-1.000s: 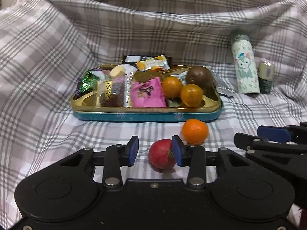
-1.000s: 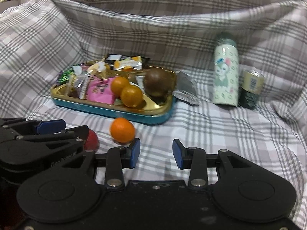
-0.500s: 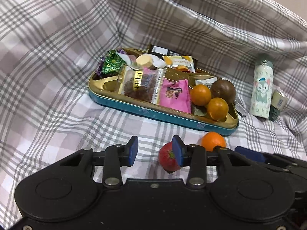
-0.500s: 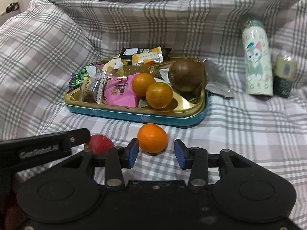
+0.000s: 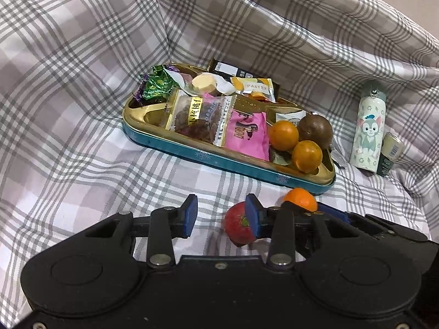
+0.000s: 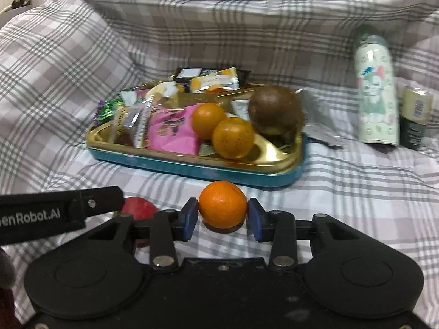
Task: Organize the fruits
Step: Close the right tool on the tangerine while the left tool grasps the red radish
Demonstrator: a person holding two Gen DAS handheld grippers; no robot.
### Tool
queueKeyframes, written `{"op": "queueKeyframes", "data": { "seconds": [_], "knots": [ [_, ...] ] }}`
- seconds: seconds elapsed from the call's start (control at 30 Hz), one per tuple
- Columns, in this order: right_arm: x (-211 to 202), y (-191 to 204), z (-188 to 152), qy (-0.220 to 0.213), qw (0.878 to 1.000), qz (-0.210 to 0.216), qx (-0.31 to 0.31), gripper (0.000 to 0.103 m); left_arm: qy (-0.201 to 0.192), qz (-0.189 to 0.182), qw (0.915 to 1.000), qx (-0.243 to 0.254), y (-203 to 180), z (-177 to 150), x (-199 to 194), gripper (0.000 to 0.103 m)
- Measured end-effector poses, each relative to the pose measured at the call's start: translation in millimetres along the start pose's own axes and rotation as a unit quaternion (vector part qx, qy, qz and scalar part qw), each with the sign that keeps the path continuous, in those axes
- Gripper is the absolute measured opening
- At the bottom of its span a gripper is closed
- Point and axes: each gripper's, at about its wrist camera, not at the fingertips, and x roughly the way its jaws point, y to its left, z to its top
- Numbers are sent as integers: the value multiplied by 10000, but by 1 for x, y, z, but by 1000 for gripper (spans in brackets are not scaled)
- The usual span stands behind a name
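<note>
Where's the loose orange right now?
On the checked cloth before the tray, the orange sits between the open right gripper fingers, red fruit left.

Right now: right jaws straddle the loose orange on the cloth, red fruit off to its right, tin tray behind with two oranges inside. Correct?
One error: the red fruit lies to the left of the loose orange, not the right, as the right wrist view shows. The rest holds: the right gripper has its jaws either side of that orange on the cloth, and the tin tray behind holds two oranges.
</note>
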Motion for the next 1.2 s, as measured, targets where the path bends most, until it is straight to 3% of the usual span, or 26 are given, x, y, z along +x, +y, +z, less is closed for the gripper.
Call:
{"op": "queueKeyframes", "data": {
  "seconds": [0.23,0.47,0.83,1.2],
  "knots": [
    [-28,-33,-13,86,9987,-444,215,41,-33,-315,9991,280,-11,-5,-4,46],
    [-48,-47,-34,55,9976,-682,136,41,7,-397,9973,625,-26,-13,-2,46],
    [-51,-46,-42,-73,9977,-677,-25,42,-22,-608,9921,1094,-44,-25,-1,47],
    [-51,-47,-41,-67,9974,-713,49,42,-150,-319,9894,1407,-58,-34,2,52]
  ]
}}
